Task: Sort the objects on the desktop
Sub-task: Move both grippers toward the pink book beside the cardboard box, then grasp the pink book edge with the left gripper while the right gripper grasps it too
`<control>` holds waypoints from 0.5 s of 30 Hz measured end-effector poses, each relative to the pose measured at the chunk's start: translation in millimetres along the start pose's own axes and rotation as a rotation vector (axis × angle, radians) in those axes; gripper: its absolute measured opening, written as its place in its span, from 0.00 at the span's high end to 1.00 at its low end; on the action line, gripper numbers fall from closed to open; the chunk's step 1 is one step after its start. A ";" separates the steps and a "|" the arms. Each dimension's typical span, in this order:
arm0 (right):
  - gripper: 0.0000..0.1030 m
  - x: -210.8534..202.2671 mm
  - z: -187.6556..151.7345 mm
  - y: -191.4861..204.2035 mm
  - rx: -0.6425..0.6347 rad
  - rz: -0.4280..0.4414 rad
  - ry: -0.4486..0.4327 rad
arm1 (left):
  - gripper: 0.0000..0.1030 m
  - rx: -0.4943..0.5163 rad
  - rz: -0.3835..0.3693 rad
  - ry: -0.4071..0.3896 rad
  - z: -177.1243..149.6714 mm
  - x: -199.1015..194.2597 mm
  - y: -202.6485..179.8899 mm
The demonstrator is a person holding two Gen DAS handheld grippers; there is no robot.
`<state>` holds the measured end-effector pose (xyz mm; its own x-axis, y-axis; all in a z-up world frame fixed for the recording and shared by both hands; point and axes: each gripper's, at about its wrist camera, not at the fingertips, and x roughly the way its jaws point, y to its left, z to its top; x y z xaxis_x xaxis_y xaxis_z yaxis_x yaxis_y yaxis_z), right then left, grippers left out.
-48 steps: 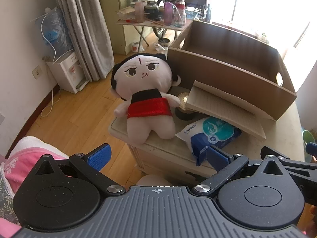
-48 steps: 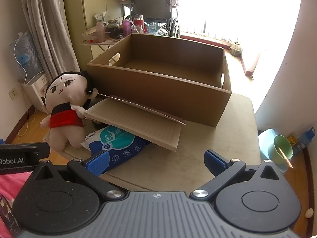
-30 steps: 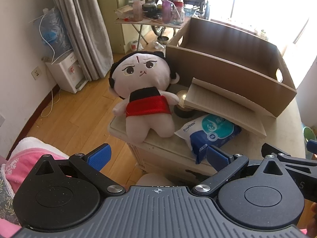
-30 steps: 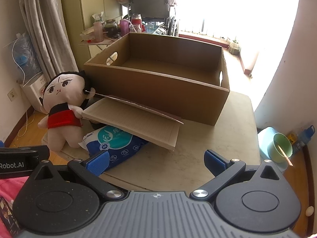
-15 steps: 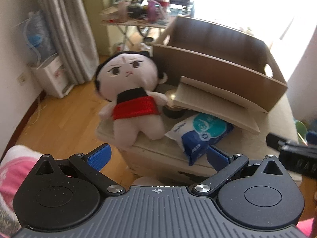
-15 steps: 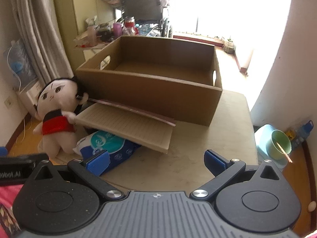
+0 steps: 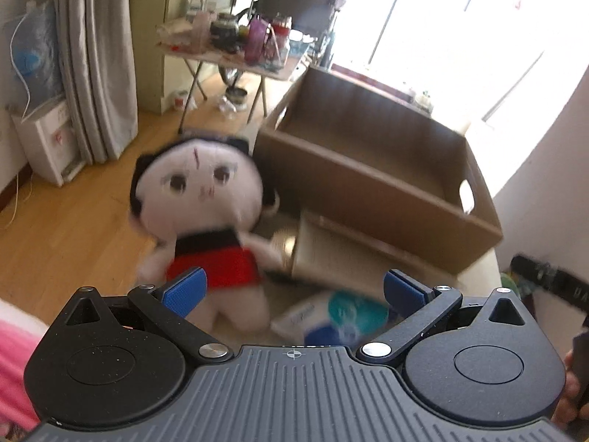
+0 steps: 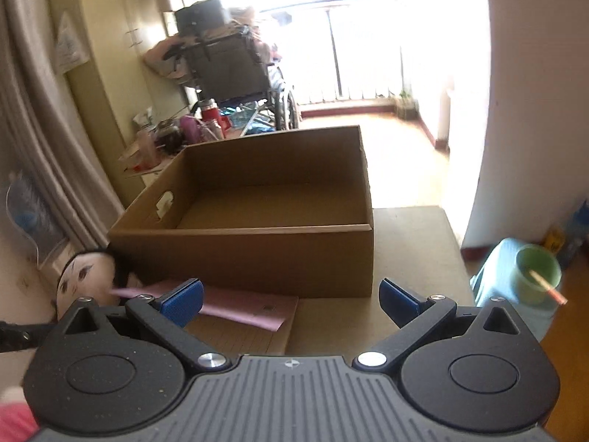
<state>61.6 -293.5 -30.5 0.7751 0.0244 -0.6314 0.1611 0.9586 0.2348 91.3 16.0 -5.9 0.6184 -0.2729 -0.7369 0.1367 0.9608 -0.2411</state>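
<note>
- On the table's near-left corner the plush doll (image 7: 198,217) sits upright against the cardboard box (image 7: 371,188); soft, light, compressible, it is probably best pinched at the red torso.
- Beside it lies the wet-wipes pack (image 7: 331,316), likely limp and slick; grip across its width.
- Partly over that pack leans a cardboard notebook (image 8: 235,328), stiff, thin; take an edge.
- Left gripper (image 7: 294,291) stands spread wide, empty.
- Right gripper (image 8: 291,300) likewise apart, holding nothing.

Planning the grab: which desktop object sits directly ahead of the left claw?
The plush doll, right before the left claw; the wipes pack lies rightward.
</note>
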 end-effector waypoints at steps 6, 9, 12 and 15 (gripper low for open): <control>0.09 46.4 5.0 -15.5 0.114 0.077 0.109 | 0.02 0.066 0.008 -0.064 36.7 26.5 -15.8; 0.21 70.6 2.1 -22.4 0.166 0.097 0.171 | 0.07 0.133 0.007 -0.069 47.1 46.8 -30.6; 0.27 95.5 -1.1 -28.8 0.214 0.114 0.237 | 0.19 0.189 0.014 -0.028 49.1 73.0 -41.0; 0.33 114.5 -6.6 -35.5 0.248 0.134 0.306 | 0.35 0.216 0.022 0.071 43.5 101.7 -46.3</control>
<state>140.6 -322.9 -116.0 0.5882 0.2635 -0.7646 0.2419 0.8448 0.4772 181.5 -54.2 -42.2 0.5682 -0.2471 -0.7849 0.2912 0.9525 -0.0891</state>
